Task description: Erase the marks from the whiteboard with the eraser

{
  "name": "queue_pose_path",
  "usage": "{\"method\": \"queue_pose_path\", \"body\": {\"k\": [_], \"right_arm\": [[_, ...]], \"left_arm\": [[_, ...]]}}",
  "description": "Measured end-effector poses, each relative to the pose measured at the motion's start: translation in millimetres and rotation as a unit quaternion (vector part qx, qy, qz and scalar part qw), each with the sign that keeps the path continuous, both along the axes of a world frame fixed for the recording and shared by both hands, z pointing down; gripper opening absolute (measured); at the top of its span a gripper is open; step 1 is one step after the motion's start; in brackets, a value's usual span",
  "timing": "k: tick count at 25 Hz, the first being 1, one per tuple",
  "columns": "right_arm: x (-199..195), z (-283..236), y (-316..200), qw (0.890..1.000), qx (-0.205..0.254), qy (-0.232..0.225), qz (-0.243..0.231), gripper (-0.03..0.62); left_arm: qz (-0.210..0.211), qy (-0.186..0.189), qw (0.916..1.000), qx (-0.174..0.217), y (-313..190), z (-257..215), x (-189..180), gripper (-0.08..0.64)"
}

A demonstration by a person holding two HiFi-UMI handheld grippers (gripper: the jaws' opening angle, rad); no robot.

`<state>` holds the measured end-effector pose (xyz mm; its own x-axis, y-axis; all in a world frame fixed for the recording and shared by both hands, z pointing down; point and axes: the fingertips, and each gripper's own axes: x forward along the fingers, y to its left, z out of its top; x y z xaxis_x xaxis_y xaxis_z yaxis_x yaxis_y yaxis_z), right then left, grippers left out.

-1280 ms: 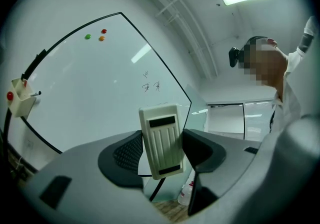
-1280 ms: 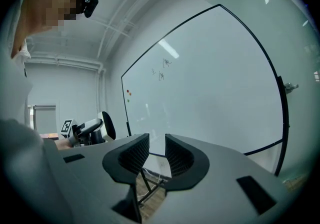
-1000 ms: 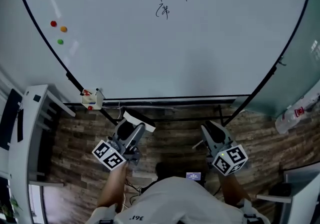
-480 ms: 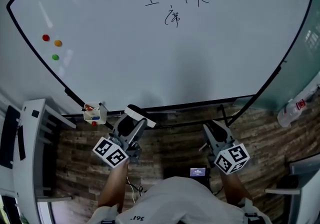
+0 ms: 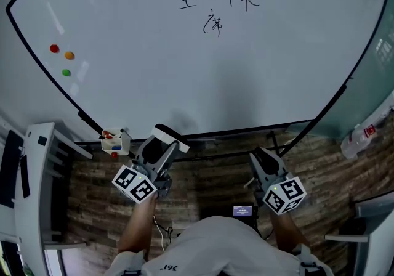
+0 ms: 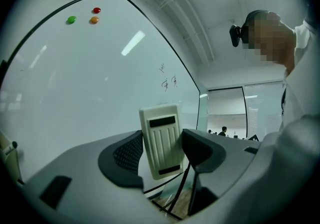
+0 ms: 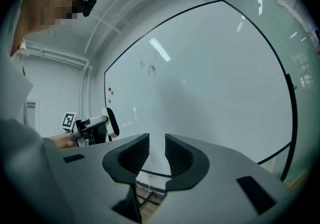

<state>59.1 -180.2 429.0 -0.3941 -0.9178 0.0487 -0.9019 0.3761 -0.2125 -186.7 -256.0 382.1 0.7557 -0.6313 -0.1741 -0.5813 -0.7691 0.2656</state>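
left tongs (image 6: 159, 149) clamp eraser (image 6: 161, 138) by its long sides; looks light, stiff plastic, easy to keep hold of. right tongs (image 7: 156, 150) narrow, empty. marks (image 5: 212, 22) untouched on whiteboard (image 5: 184, 77).

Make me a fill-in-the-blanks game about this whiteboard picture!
The left gripper is shut on the ____. The right gripper holds ____. The whiteboard has ____ round coloured magnets. The marks sit near the whiteboard's ____ edge.
Missing words: eraser; nothing; three; top.
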Motion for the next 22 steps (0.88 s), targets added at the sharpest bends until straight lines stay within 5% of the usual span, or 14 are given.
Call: {"method": "queue_pose_path", "body": {"k": [14, 22], "right_arm": [[51.6, -12.8, -14.3, 1.000, 0.006, 0.007, -0.013, 0.114], [60.5, -17.9, -20.4, 1.000, 0.013, 0.006, -0.024, 0.114]], "left_arm": [[-0.020, -0.033, 0.9987, 0.032, -20.4, -21.8, 47.3, 0.255], [-0.067, -0.091, 0.9880, 0.106, -49.1, -72.9, 47.9, 0.255]]}}
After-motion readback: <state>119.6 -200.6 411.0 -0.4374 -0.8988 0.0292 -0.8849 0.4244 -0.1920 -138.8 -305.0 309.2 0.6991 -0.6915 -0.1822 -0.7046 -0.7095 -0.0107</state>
